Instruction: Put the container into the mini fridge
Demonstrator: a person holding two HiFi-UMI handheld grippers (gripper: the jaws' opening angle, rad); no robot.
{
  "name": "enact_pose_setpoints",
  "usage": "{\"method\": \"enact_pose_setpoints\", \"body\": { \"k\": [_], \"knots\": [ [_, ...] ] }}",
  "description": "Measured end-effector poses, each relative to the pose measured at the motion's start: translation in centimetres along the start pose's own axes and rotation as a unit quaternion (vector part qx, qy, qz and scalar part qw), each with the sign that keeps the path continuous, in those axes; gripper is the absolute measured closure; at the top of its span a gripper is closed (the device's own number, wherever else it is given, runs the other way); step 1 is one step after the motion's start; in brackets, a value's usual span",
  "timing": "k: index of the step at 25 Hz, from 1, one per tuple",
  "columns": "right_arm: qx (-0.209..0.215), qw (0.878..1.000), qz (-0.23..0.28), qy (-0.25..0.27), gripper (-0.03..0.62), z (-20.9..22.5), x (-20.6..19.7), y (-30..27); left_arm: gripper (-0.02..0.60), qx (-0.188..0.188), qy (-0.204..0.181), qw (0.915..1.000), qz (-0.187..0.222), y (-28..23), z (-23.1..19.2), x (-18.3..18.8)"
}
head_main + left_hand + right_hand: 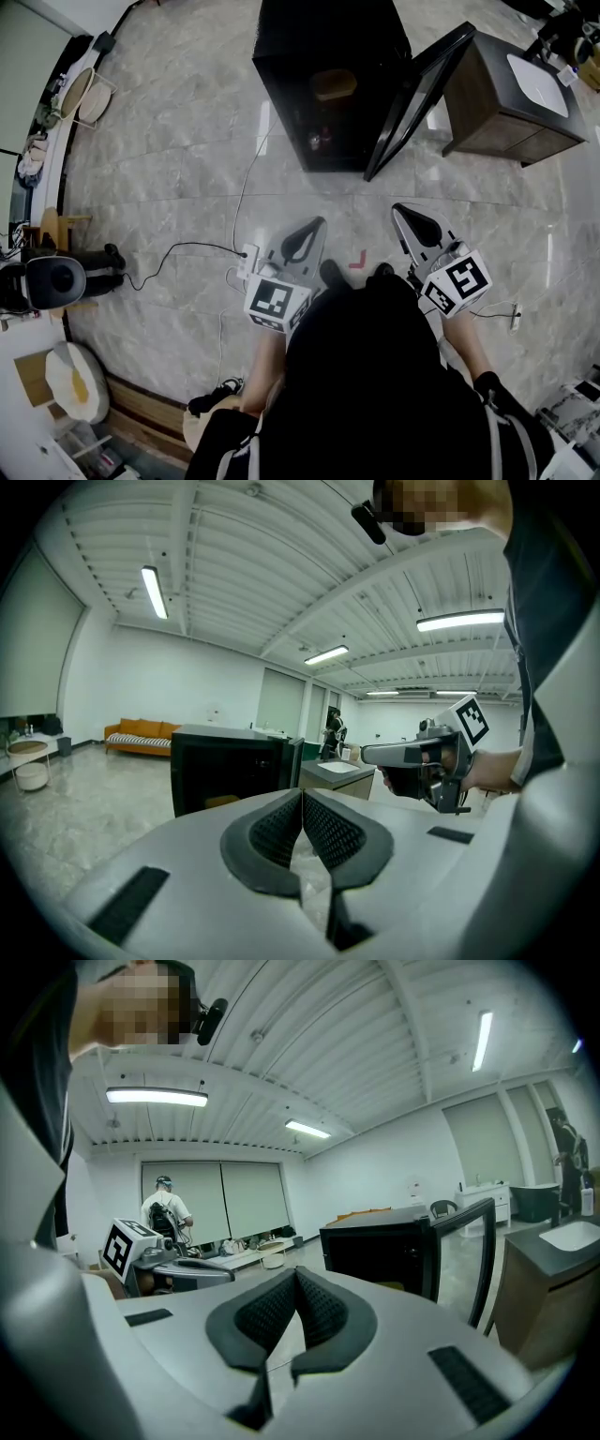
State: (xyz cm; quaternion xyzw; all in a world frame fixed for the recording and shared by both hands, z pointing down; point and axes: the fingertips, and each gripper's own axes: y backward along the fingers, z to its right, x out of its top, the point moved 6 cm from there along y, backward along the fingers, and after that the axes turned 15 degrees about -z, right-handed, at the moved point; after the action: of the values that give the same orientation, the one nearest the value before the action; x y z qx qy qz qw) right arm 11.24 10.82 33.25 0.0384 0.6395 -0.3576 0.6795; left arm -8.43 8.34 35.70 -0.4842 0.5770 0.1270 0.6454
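Observation:
The black mini fridge [328, 56] stands on the marble floor ahead of me with its door [417, 94] swung open to the right. A tan-lidded container [335, 84] sits inside it on a shelf, and shows as a yellowish shape [220, 802] in the left gripper view and low in the fridge [394, 1286] in the right gripper view. My left gripper [314, 225] and right gripper [398, 211] are held close to my body, well short of the fridge. Both point toward it, each shut with nothing between the pads.
A dark wood cabinet with a white basin [511, 94] stands right of the fridge door. A power cable and strip [246, 253] lie on the floor by my left gripper, beside a red tape mark [357, 260]. A black appliance [56, 279] sits far left. A person [167, 1208] stands far off.

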Motion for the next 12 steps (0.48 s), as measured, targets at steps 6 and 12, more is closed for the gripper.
{"method": "enact_pose_setpoints", "body": {
  "k": [6,12],
  "knots": [
    [0.004,1.000,-0.010,0.001,0.577,0.47,-0.66,-0.68,0.548,-0.003,-0.001,1.0000,-0.001,-0.49,-0.27,0.13],
    [0.002,1.000,-0.006,0.001,0.577,0.71,-0.21,-1.00,0.548,-0.003,0.001,1.0000,-0.002,-0.75,-0.54,0.30]
  ]
}}
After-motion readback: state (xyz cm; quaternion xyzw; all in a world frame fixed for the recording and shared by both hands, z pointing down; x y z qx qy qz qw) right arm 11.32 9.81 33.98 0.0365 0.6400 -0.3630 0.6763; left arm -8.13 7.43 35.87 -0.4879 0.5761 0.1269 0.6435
